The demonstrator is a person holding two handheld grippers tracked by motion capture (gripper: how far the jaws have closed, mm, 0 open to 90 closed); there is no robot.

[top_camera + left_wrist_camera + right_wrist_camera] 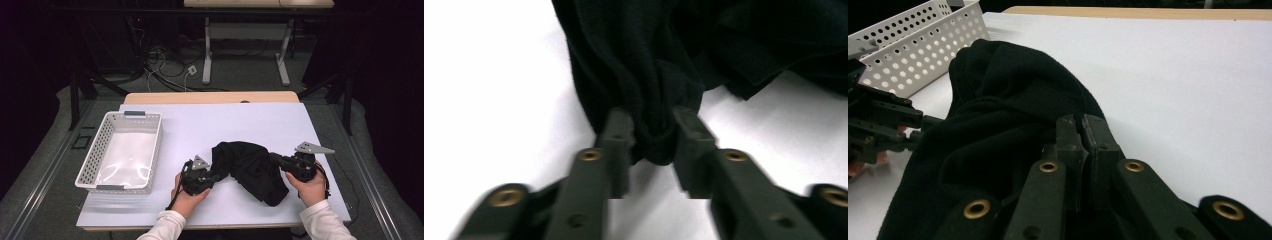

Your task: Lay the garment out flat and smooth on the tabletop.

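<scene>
Now both tools pinch the cloth [252,167]: left tool [655,135] loosely, right tool [1082,131] maybe thinly, so it could slip.

a white perforated basket [98,150] stands on the left part of the table, its long sides running from near to far, with grey handles at the near and far ends. it sits on a white sheet [250,122] that covers most of the wooden tabletop [210,97], whose bare strip shows along the far edge. beyond, on the dark floor, lie loose cables [167,67] beside the white legs of another table [207,50].
</scene>
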